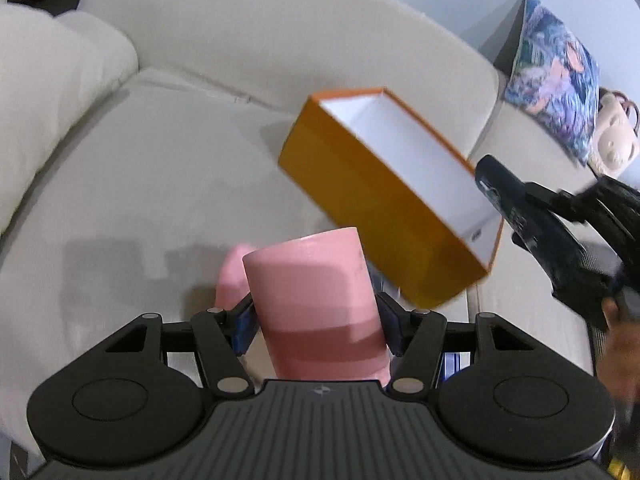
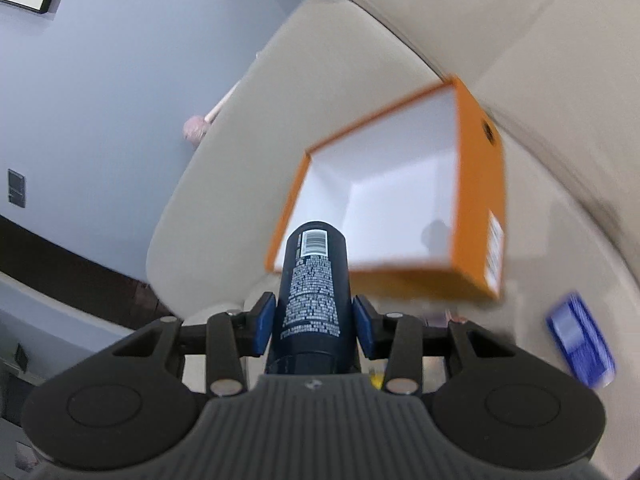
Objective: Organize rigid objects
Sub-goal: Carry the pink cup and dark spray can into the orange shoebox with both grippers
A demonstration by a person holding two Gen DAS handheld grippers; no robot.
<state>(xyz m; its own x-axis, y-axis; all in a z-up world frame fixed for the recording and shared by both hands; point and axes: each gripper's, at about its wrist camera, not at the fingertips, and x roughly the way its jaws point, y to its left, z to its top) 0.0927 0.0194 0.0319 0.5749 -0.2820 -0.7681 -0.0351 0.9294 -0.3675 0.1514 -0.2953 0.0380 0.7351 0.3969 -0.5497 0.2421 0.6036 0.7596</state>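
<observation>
My left gripper [image 1: 316, 320] has its jaws pinching a pink cup [image 1: 316, 304]. The cup is smooth and round, and it stands up between my blue pads [image 1: 245, 328], just in front of me. A softer pink thing peeks out behind it on the left; I cannot tell what it is.

My right gripper [image 2: 314, 322] has its jaws pinching a dark blue bottle [image 2: 314, 292]. The bottle is tall and thin, with tiny white words and a bar code near its far end. It points out toward the box.

A bit farther away is the orange box [image 1: 384, 204]. It sits on the seat of the cream sofa [image 1: 160, 160], near the sofa's back. It is white inside and I see nothing in it, so I think nothing is put away yet. Both things are picked up; dropping them in is left to do.

A blue packet [image 2: 580, 348] lies on the seat too. Far off by the sofa's right end is a flowery cushion [image 1: 556, 80].
</observation>
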